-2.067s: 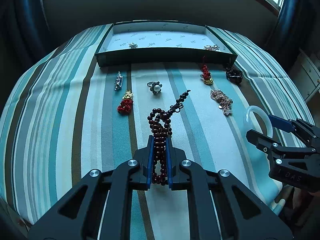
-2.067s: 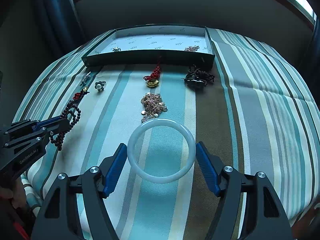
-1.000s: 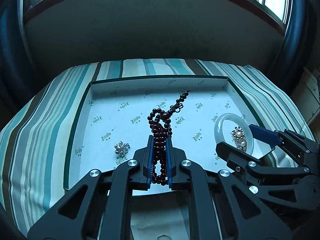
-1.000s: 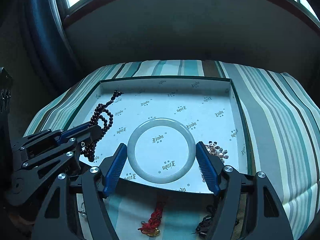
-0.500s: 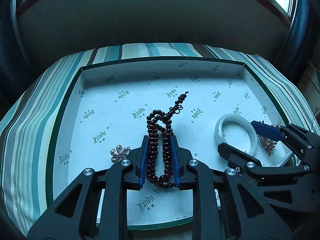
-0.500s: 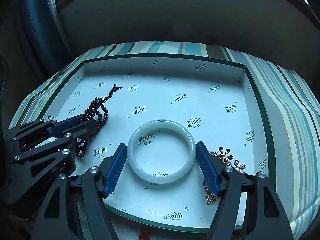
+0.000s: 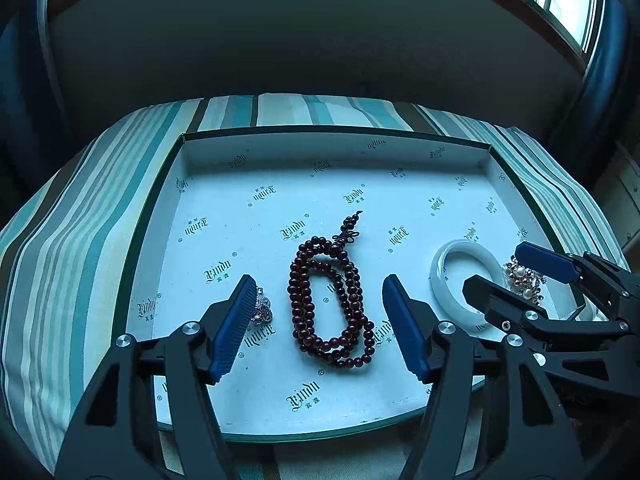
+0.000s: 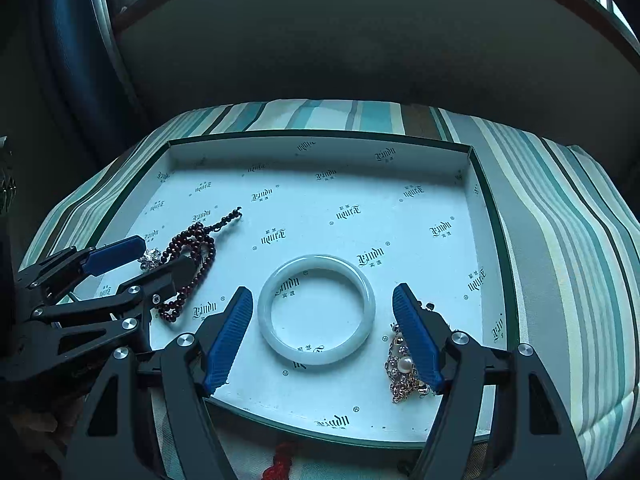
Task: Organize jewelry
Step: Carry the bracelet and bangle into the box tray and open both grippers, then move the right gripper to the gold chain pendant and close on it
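I have both tongs spread wide over the shallow printed box (image 7: 494, 168), which sits on the striped cloth (image 7: 80, 216). My left gripper (image 7: 320, 320) holds nothing: the dark red bead bracelet (image 7: 330, 300) lies loose on the box floor between its blue pads, clear of both. My right gripper (image 8: 322, 330) is equally empty, the white jade bangle (image 8: 316, 314) flat between its fingers. A pearl brooch (image 8: 402, 366) lies against its right pad, and a small silver flower brooch (image 7: 262, 310) lies by my left one.
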Demonstrator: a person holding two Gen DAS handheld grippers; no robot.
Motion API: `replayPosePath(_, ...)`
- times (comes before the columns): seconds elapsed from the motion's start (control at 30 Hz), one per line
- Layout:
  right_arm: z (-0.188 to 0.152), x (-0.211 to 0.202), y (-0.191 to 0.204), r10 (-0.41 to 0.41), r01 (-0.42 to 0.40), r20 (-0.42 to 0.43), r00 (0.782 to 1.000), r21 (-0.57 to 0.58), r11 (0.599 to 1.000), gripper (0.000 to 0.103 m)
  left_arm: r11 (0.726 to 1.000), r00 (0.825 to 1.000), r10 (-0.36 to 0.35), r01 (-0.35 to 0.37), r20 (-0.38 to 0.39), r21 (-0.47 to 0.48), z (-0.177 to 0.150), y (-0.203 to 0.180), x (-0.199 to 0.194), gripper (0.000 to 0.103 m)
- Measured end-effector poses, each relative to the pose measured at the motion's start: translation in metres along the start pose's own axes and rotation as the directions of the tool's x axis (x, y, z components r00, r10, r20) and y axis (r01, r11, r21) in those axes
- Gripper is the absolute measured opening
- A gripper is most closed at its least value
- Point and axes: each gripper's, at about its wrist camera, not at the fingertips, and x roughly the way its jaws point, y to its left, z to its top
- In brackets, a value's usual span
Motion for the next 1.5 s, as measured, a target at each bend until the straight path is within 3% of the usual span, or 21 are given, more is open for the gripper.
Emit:
replayPosePath(0.33,-0.009,-0.051,-0.001,0.002,-0.003,0.059,0.998,0.016,1.000,0.072,1.000,0.999,0.019,-0.020,0.042,0.007,-0.004,-0.006,-0.046,0.069)
replayPosePath(0.67,-0.068,-0.085,0.003,0.017,-0.017,-0.016,1.000,-0.003,1.000,0.070,0.999,0.999,0.046,-0.046,0.013,0.018,-0.053,-0.007,-0.090,0.069)
replayPosePath(0.83,-0.105,-0.084,0.012,0.029,-0.032,-0.104,0.994,-0.027,0.999,0.058,0.997,0.997,0.079,-0.079,-0.011,0.007,-0.084,-0.002,-0.107,0.069)
replayPosePath(1.0,-0.130,-0.075,0.018,0.046,-0.051,-0.164,0.985,-0.030,0.998,0.056,0.995,0.993,0.102,-0.102,-0.060,0.005,-0.115,0.002,-0.116,0.068)
replayPosePath(1.33,-0.132,-0.068,0.025,0.000,-0.014,-0.162,0.987,-0.082,0.997,0.054,0.990,0.985,0.126,-0.132,-0.122,-0.045,-0.141,0.020,-0.116,0.068)
replayPosePath(1.5,-0.135,-0.068,0.028,-0.018,-0.001,-0.157,0.987,-0.124,0.992,0.044,0.991,0.986,0.120,-0.126,-0.119,-0.040,-0.141,0.019,-0.115,0.068)
